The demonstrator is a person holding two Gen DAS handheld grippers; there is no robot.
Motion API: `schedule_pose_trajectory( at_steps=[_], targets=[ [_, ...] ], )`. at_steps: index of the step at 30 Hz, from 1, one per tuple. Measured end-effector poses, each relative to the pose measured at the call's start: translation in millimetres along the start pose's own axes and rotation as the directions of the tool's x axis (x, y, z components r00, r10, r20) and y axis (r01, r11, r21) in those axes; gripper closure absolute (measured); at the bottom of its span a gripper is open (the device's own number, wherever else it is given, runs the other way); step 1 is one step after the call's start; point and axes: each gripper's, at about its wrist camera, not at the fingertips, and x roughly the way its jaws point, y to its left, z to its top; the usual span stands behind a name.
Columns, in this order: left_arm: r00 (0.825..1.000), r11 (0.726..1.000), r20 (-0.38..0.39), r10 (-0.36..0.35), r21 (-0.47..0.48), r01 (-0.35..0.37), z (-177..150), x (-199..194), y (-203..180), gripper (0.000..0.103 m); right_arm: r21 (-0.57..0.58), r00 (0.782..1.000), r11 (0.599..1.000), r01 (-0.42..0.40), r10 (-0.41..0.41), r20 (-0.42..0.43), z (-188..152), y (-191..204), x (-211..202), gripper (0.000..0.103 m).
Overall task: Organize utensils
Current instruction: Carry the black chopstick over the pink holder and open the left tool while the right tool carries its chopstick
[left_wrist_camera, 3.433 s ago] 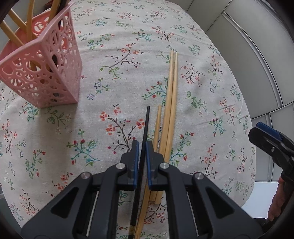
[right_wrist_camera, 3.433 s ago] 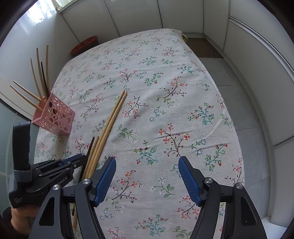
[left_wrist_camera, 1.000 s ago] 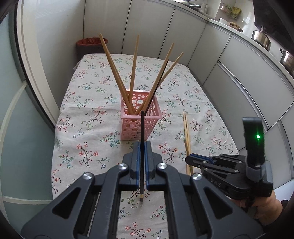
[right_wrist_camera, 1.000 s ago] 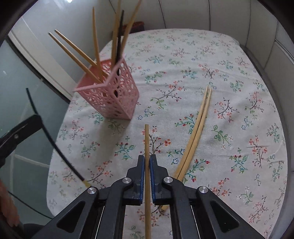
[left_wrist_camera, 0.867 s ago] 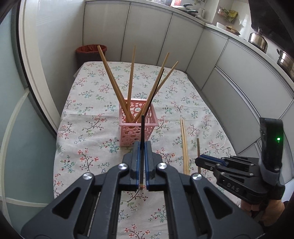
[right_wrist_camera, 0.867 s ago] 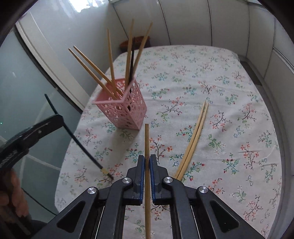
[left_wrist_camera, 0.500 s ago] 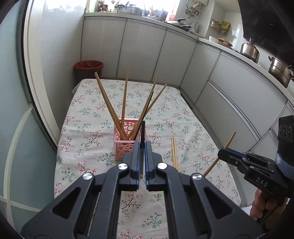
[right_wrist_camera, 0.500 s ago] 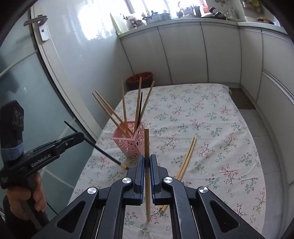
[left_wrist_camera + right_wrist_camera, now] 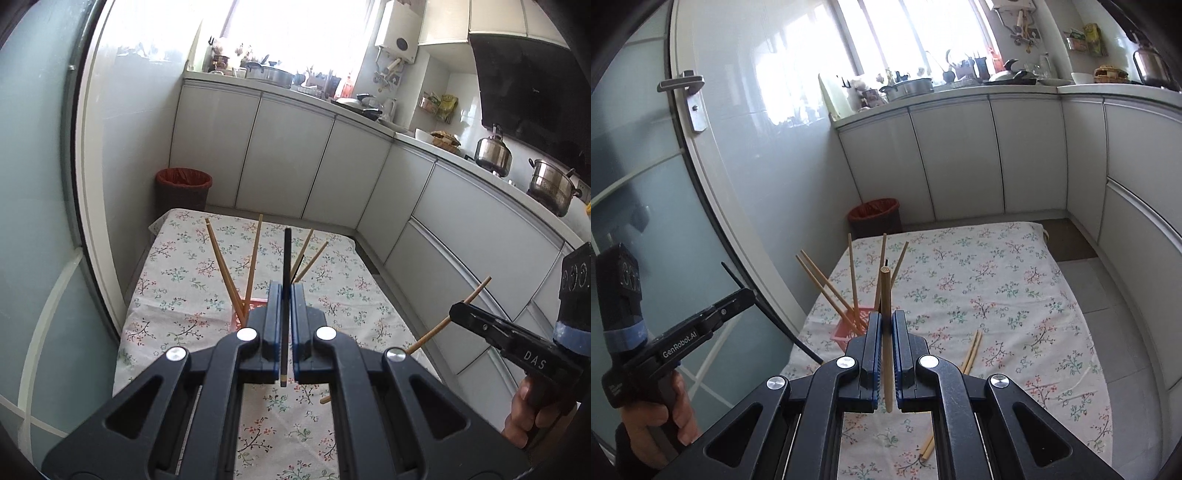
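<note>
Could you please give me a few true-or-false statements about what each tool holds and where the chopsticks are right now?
1. The left tool is shut on a black chopstick. True.
2. The right tool is open and holds nothing. False: it is shut on a wooden chopstick.
3. The pink basket on the table already holds several wooden chopsticks standing at angles. True.
4. No chopsticks remain on the floral tablecloth. False: a wooden pair lies on it, to the right of the basket in the right wrist view.
5. The black chopstick is already inside the basket. False: it is held in the air.
</note>
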Motion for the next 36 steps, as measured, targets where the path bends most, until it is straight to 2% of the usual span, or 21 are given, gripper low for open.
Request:
schedule_pose_trajectory(
  at_steps=[8,14,20,29,36],
  targets=[
    [0.997,0.997,0.077,0.031,-0.068,-0.026,6,-5,14,0.098,0.034,0.998,0.999,-0.027,0.025,0.062,18,-5,-5,0.097],
    [0.986,0.993,0.15,0.066,-0.109,-0.05,10,-7,20,0.098,0.04,0.993,0.998,-0.056,0.052,0.108,29,-5,-2,0.097],
    [0.976,0.993,0.192,0.098,-0.087,-0.083,13,5,13,0.098,0.076,0.985,0.992,-0.098,0.086,0.147,38,-7,9,0.097],
    [0.972,0.993,0.205,0.113,-0.058,-0.103,8,35,11,0.098,0.095,0.981,0.99,-0.102,0.084,0.175,43,-4,33,0.097],
    [0.979,0.987,0.139,0.148,-0.078,-0.138,4,56,16,0.098,0.149,0.981,0.984,-0.1,0.072,0.18,42,-14,57,0.097]
  ],
)
